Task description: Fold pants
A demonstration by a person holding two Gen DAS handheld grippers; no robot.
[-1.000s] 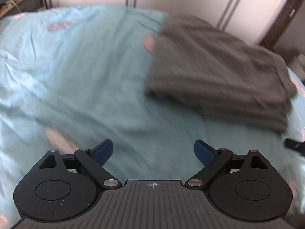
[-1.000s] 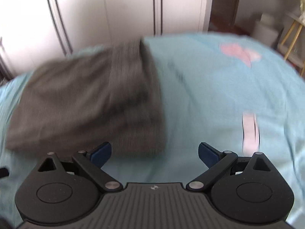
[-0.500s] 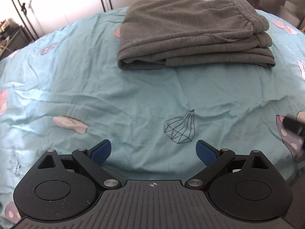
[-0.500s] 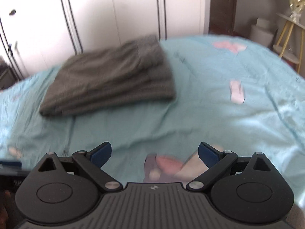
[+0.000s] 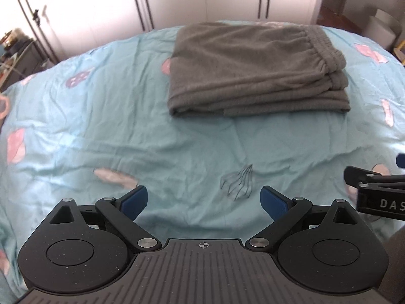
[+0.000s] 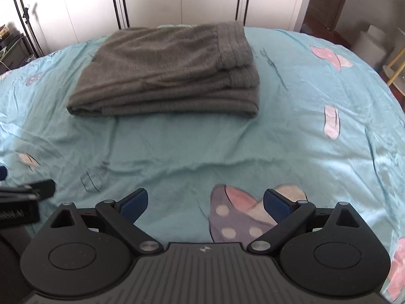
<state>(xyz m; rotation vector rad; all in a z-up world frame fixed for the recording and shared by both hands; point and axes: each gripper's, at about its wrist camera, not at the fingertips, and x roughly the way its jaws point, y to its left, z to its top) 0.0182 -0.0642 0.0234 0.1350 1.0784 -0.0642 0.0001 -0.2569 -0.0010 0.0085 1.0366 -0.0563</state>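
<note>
The grey pants lie folded in a flat rectangular stack at the far side of the light blue bedsheet, waistband to the right. They also show in the right wrist view. My left gripper is open and empty, well back from the pants over the near sheet. My right gripper is open and empty, also near the bed's front. The right gripper's body shows at the right edge of the left wrist view.
White wardrobe doors stand behind the bed. A dark shelf with clutter is at the far left. A doorway and white boxes are at the far right, beside a gold-legged stand.
Both grippers have pulled back from the folded pants toward the near edge of the bed. The pants lie still and now look farther away. Both grippers stay open.
</note>
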